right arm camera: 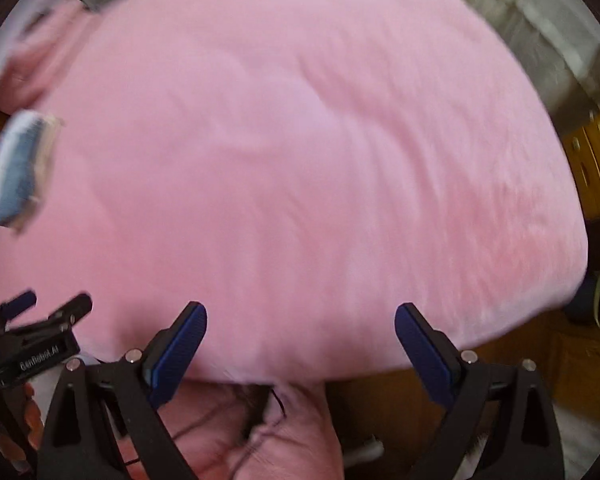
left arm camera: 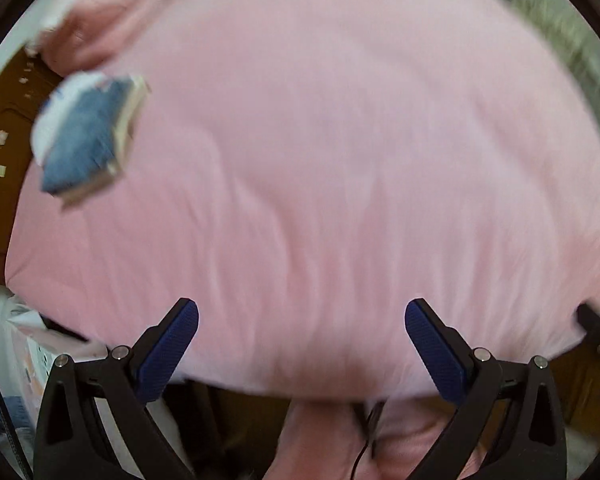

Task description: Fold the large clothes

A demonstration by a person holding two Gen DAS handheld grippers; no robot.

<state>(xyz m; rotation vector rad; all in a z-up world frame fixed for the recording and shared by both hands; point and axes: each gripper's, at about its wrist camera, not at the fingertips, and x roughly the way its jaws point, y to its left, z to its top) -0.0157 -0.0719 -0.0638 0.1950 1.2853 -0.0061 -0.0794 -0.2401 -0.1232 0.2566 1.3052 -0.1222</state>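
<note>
A wide pink bed surface (left arm camera: pixel 320 160) fills the left wrist view and it also fills the right wrist view (right arm camera: pixel 300 180). A folded stack of blue denim and white cloth (left arm camera: pixel 88 140) lies at its far left; it also shows in the right wrist view (right arm camera: pixel 20 168). My left gripper (left arm camera: pixel 300 320) is open and empty above the bed's near edge. My right gripper (right arm camera: pixel 300 320) is open and empty too. The left gripper also shows in the right wrist view (right arm camera: pixel 40 312), at the left edge. Both views are blurred by motion.
A pink pillow (left arm camera: pixel 100 20) lies at the far left corner. Grey-green bedding (left arm camera: pixel 560 32) is at the far right. Pink cloth (right arm camera: pixel 240 432) hangs below the near edge. Wooden drawers (right arm camera: pixel 596 168) stand on the right, a brown wooden headboard (left arm camera: pixel 0 160) on the left.
</note>
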